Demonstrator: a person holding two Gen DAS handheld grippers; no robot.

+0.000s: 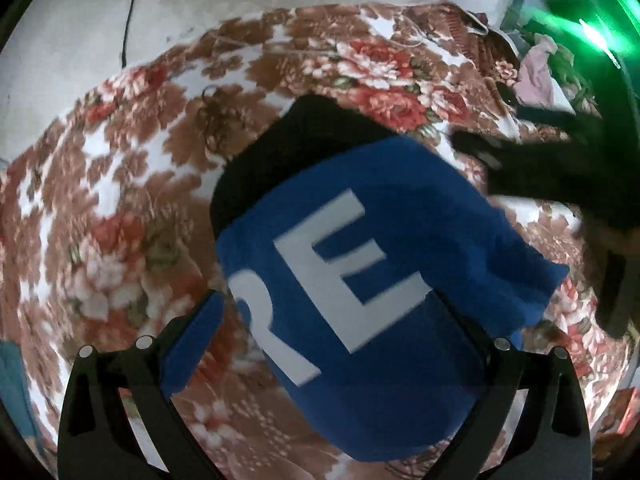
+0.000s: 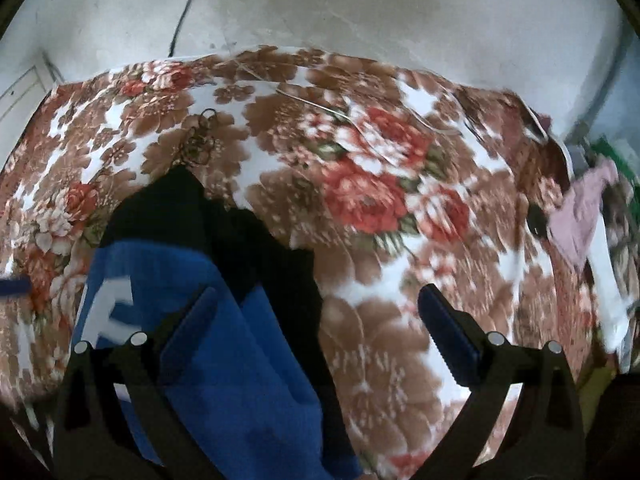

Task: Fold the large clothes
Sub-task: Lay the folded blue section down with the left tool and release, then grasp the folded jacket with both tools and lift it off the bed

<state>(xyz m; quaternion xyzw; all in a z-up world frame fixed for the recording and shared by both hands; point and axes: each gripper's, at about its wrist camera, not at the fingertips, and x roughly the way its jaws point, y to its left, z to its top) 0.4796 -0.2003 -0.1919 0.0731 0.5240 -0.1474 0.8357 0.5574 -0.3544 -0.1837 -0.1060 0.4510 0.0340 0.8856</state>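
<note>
A folded garment, blue (image 1: 360, 264) with large white letters "RE" and a black part (image 1: 288, 152) behind it, lies on the floral blanket (image 1: 120, 208). My left gripper (image 1: 320, 336) is open just above it; the blue cloth sits between the jaws and hides the right pad. My right gripper (image 2: 320, 332) is open too, over bare blanket (image 2: 380, 208), with the garment (image 2: 224, 360) under its left finger (image 2: 188, 332). A dark blurred shape (image 1: 540, 168) at the right of the left wrist view looks like the right gripper.
A pink cloth (image 2: 580, 216) lies among clutter at the bed's right edge, also seen as pink cloth (image 1: 536, 76). A thin wire tangle (image 2: 200, 140) rests on the blanket beyond the garment. A pale wall with a hanging cable (image 1: 128, 12) stands behind the bed.
</note>
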